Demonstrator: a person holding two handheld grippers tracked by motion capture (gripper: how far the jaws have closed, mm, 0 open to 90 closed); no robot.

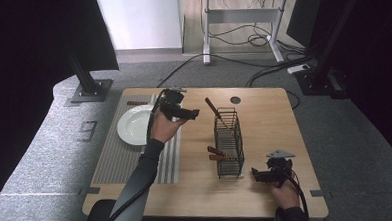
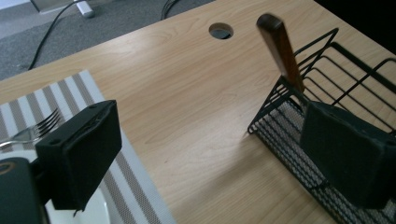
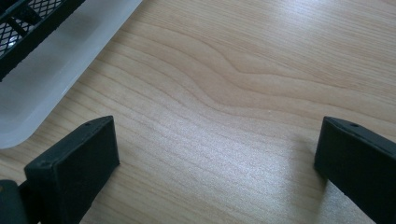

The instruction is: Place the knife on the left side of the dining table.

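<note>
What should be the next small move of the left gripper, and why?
Probably move the left gripper forward toward the wooden handle that leans out of the basket. Its fingers are open and empty, and the handle stands ahead, nearer its other finger.

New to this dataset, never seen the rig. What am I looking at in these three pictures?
No robot here: a person holds hand-held tongs in each hand, left tongs and right tongs. The wide picture comes from a fixed camera above the table. The other two come from cameras riding on each tool, looking along its black jaws. On the table: a striped placemat with a white plate and a fork, and a black wire basket with wooden-handled utensils; one handle sticks up from it. Both tongs are open and hold nothing; the right ones look onto bare wood beside the basket.
</note>
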